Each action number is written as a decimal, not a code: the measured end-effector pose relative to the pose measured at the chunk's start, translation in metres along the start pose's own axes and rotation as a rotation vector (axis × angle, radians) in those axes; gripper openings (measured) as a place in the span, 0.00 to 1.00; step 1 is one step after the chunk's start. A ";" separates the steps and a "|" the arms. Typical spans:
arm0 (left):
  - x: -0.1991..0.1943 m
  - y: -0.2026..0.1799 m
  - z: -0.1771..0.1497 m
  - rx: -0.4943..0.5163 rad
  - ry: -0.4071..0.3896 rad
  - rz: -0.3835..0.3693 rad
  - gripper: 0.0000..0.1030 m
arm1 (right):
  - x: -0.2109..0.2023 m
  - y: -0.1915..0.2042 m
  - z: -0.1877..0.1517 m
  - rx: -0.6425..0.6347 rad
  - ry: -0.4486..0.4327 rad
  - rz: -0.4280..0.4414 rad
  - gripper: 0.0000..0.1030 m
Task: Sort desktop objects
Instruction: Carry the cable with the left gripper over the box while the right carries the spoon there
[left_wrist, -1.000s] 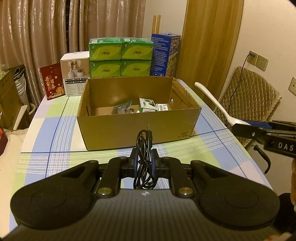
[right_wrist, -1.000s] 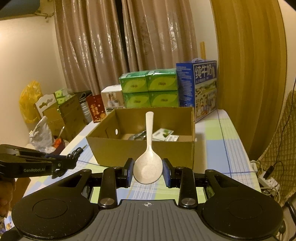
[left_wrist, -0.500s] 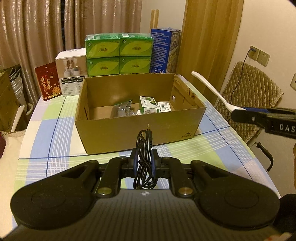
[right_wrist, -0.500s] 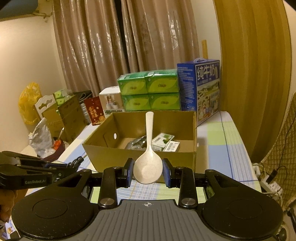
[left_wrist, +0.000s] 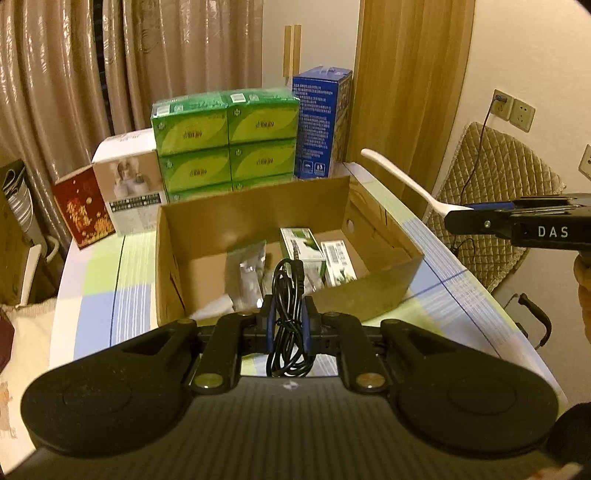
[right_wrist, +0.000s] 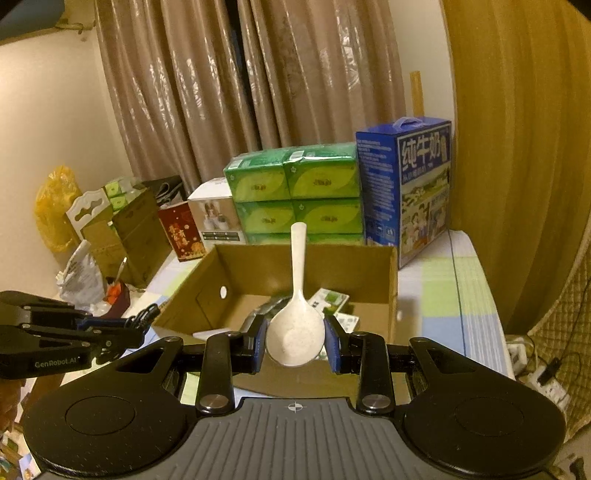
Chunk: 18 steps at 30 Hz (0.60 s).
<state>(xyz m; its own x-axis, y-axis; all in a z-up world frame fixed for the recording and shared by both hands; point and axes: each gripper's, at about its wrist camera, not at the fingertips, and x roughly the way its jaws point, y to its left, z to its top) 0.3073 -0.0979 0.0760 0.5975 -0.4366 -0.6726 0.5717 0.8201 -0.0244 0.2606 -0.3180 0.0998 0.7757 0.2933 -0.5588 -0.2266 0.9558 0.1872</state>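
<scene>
My left gripper (left_wrist: 288, 314) is shut on a coiled black audio cable (left_wrist: 287, 295), its jack plug pointing up over the near wall of the open cardboard box (left_wrist: 388, 284). My right gripper (right_wrist: 295, 339) is shut on the bowl of a white rice spoon (right_wrist: 295, 328), handle pointing up and away, just above the box's (right_wrist: 391, 284) near right corner. In the left wrist view the right gripper (left_wrist: 458, 218) and spoon (left_wrist: 399, 173) hang to the right of the box. Inside the box lie a silver packet (left_wrist: 247, 273) and small green-and-white cartons (left_wrist: 306, 251).
Behind the box stand stacked green tissue packs (left_wrist: 225, 144), a blue milk carton (left_wrist: 319, 122), a white product box (left_wrist: 127, 184) and a red card (left_wrist: 83, 210). A quilted chair (left_wrist: 495, 206) stands to the table's right. Checked tablecloth (left_wrist: 99, 306) shows left of the box.
Both grippers have risen and moved forward toward the box, so its inside now shows more from above. The cable and spoon stay held as before.
</scene>
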 end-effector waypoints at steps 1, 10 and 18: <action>0.002 0.001 0.004 0.005 0.003 -0.001 0.10 | 0.003 0.000 0.005 -0.007 0.005 0.001 0.29; 0.030 0.009 0.028 0.038 0.055 -0.009 0.10 | 0.036 -0.001 0.026 -0.047 0.051 -0.003 0.29; 0.055 0.021 0.040 0.046 0.101 0.002 0.10 | 0.057 -0.005 0.037 -0.059 0.090 0.004 0.29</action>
<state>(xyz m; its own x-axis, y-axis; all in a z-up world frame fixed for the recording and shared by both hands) 0.3745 -0.1197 0.0685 0.5401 -0.3935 -0.7440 0.5973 0.8020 0.0095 0.3273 -0.3066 0.0972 0.7194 0.2950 -0.6289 -0.2656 0.9534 0.1434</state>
